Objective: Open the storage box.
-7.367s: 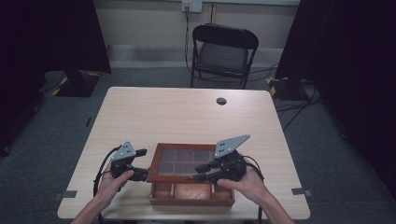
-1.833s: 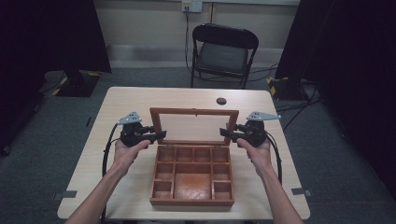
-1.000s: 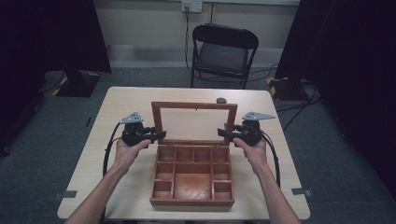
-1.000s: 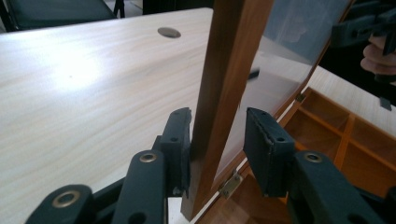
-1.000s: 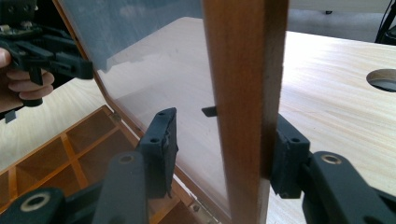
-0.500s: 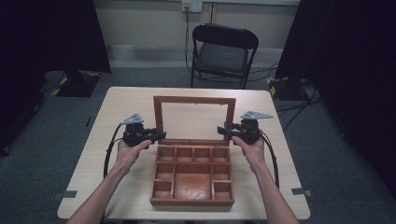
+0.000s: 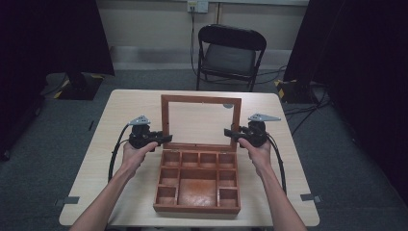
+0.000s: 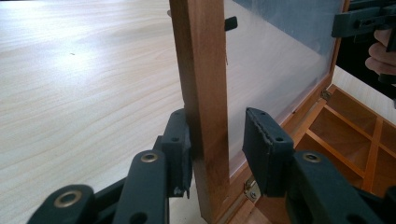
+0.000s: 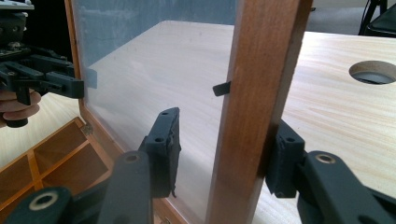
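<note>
The box (image 7: 197,185) sits on the table (image 7: 120,110), lid (image 7: 200,121) stood up at its far edge, glass pane facing the person. Left gripper (image 7: 161,139) is at the lid's left rail: in the left gripper view (image 8: 217,149) the rail stands between the jaws, one pad against the wood, the other with a sliver of daylight, so I cannot tell if it is clamped. Right gripper (image 7: 230,132) brackets the right rail; in the right gripper view (image 9: 224,149) one pad touches the wood, the other stands clear, a loose hold, not clenched. The divided tray lies open below.
</note>
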Available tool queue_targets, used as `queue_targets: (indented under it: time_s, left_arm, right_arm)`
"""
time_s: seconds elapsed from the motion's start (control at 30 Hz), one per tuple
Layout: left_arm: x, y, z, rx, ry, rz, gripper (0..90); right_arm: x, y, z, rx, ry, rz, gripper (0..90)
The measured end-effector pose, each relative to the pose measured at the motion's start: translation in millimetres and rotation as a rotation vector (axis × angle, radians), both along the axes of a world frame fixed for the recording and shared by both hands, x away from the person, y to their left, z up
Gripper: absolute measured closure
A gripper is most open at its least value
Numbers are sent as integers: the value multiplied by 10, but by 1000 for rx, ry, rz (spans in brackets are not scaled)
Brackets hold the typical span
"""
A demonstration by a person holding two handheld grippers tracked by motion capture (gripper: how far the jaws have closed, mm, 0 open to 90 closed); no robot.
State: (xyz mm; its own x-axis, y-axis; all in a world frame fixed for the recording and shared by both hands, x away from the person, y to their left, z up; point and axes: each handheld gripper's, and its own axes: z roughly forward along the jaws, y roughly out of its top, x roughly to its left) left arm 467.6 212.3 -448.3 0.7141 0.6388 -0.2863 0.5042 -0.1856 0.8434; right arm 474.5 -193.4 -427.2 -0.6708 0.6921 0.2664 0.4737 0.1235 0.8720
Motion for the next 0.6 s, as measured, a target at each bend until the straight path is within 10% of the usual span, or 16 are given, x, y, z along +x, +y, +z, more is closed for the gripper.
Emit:
queue_targets:
  time_s: [0.6]
  left_arm:
    - [51, 3, -28, 15, 31, 14, 606]
  right_arm:
    - [120, 75, -60, -3, 31, -35, 460]
